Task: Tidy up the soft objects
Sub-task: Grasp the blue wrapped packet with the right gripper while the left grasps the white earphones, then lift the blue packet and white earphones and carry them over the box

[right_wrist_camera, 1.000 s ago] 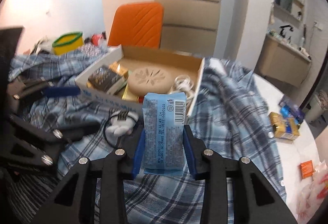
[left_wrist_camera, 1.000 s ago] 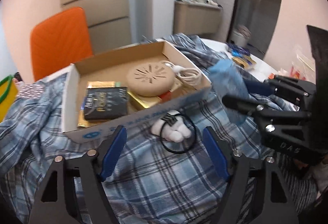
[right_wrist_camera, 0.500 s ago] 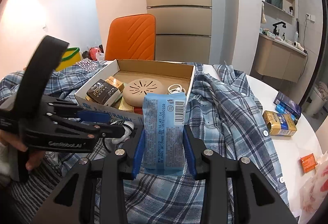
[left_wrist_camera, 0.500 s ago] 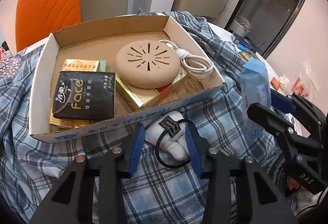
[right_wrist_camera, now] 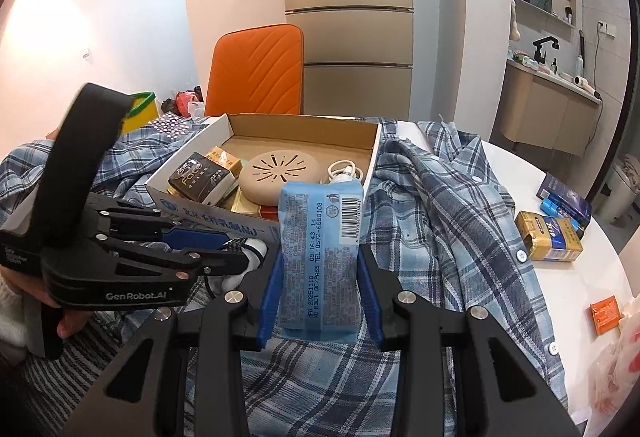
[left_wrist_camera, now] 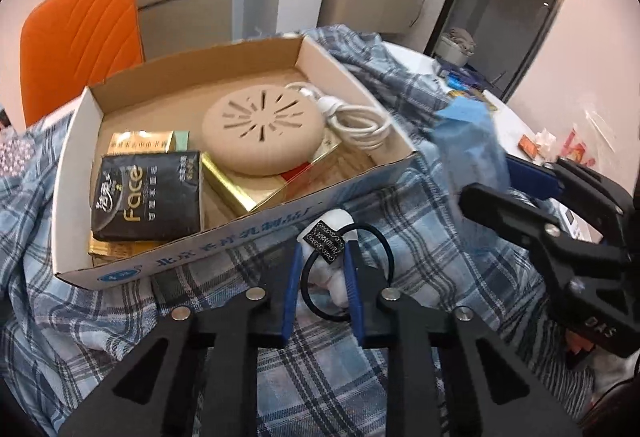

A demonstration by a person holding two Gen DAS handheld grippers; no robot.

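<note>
My left gripper (left_wrist_camera: 322, 265) is shut on a small white soft toy with a black elastic loop (left_wrist_camera: 334, 269), on the blue plaid shirt (left_wrist_camera: 168, 317) just in front of the cardboard box (left_wrist_camera: 224, 249). It also shows in the right wrist view (right_wrist_camera: 240, 257). My right gripper (right_wrist_camera: 320, 269) is shut on an upright blue tissue pack (right_wrist_camera: 320, 249), held above the shirt (right_wrist_camera: 432, 221) near the box's right front corner. The pack also shows in the left wrist view (left_wrist_camera: 468, 149).
The box (right_wrist_camera: 308, 125) holds a black tissue pack (left_wrist_camera: 146, 193), gold packets (left_wrist_camera: 240, 189), a round beige device (left_wrist_camera: 262, 133) and a white cable (left_wrist_camera: 356, 117). An orange chair (right_wrist_camera: 256, 73) stands behind. Small boxes (right_wrist_camera: 548, 233) lie on the white table at right.
My left gripper has closed on the white toy in front of the box. My right gripper still holds the blue pack and has shifted slightly.
</note>
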